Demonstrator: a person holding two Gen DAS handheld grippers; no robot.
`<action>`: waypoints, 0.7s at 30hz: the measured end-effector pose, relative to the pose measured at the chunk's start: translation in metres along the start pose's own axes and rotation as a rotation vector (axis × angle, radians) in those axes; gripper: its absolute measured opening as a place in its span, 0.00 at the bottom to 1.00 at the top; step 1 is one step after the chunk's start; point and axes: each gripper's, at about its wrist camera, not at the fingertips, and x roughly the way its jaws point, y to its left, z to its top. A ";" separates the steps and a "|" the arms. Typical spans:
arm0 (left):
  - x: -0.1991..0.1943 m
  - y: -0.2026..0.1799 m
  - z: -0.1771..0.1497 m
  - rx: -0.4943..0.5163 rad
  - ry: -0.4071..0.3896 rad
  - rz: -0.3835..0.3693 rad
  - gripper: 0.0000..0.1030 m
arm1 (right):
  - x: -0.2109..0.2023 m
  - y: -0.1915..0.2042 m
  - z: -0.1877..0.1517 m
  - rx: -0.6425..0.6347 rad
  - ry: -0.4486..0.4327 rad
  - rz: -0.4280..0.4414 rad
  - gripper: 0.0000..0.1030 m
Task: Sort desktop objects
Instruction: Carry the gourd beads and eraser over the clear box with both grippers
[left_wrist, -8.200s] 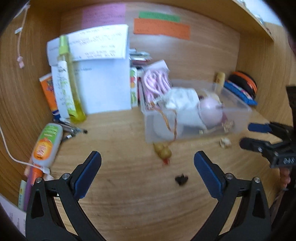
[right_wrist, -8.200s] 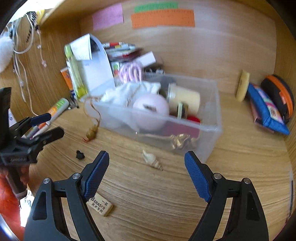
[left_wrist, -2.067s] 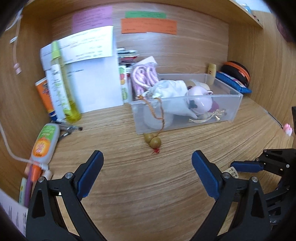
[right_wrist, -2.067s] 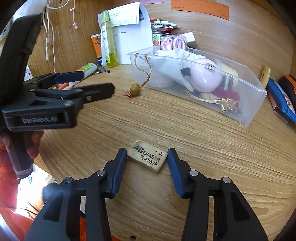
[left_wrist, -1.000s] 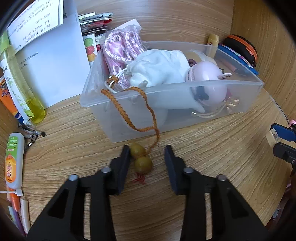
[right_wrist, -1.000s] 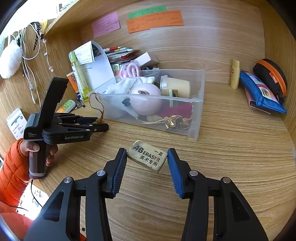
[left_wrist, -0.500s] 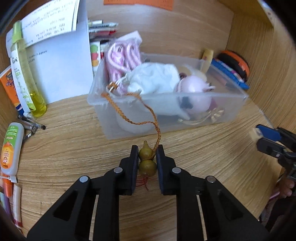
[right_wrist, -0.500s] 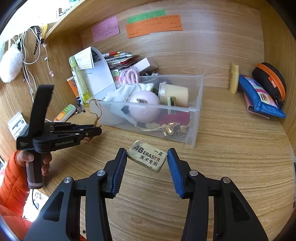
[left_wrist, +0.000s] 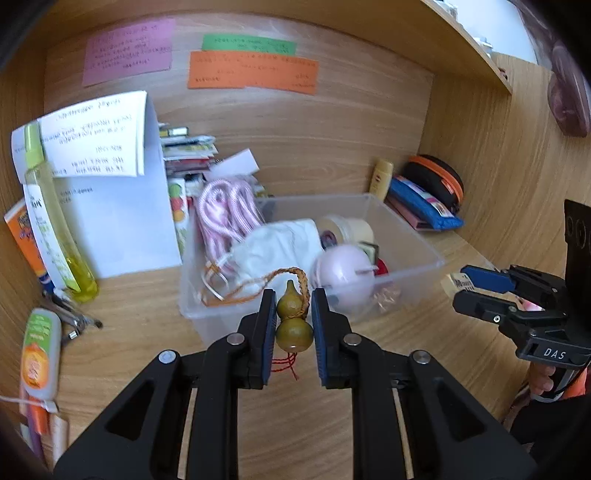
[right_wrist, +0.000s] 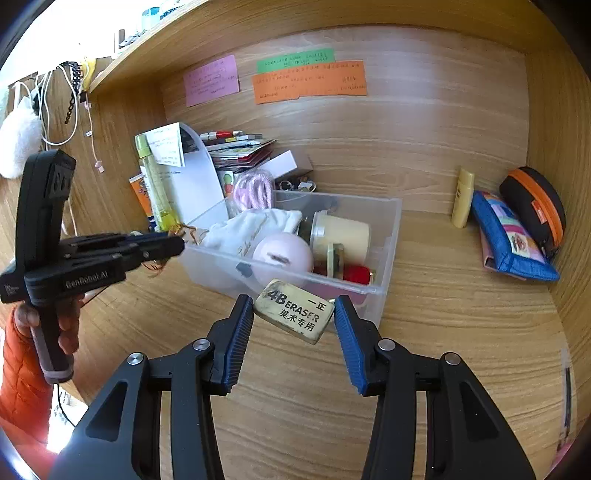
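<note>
Left wrist view shows the left gripper (left_wrist: 294, 325) pinching the gourd charm (left_wrist: 293, 322) just before the bin (left_wrist: 406, 236), while the right gripper (right_wrist: 293, 314) clamps the eraser (right_wrist: 294, 309), both apparently bound for the bin.

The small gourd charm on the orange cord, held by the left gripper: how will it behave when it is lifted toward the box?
The gourd charm looks hard and glossy, with rounded bulbs, so it may slip or twist between the left gripper pads. Its braided orange cord is floppy and runs into the clear plastic box, so it will probably trail slack and could snag. The charm seems light.
</note>
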 end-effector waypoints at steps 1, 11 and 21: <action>0.000 0.003 0.003 -0.003 -0.003 0.002 0.17 | 0.001 0.000 0.001 -0.001 0.000 -0.003 0.41; 0.012 0.018 0.017 -0.009 -0.019 -0.004 0.17 | 0.020 -0.011 0.018 0.012 0.012 -0.033 0.41; 0.046 0.026 0.015 -0.038 0.025 -0.016 0.17 | 0.050 -0.026 0.028 0.034 0.056 -0.054 0.41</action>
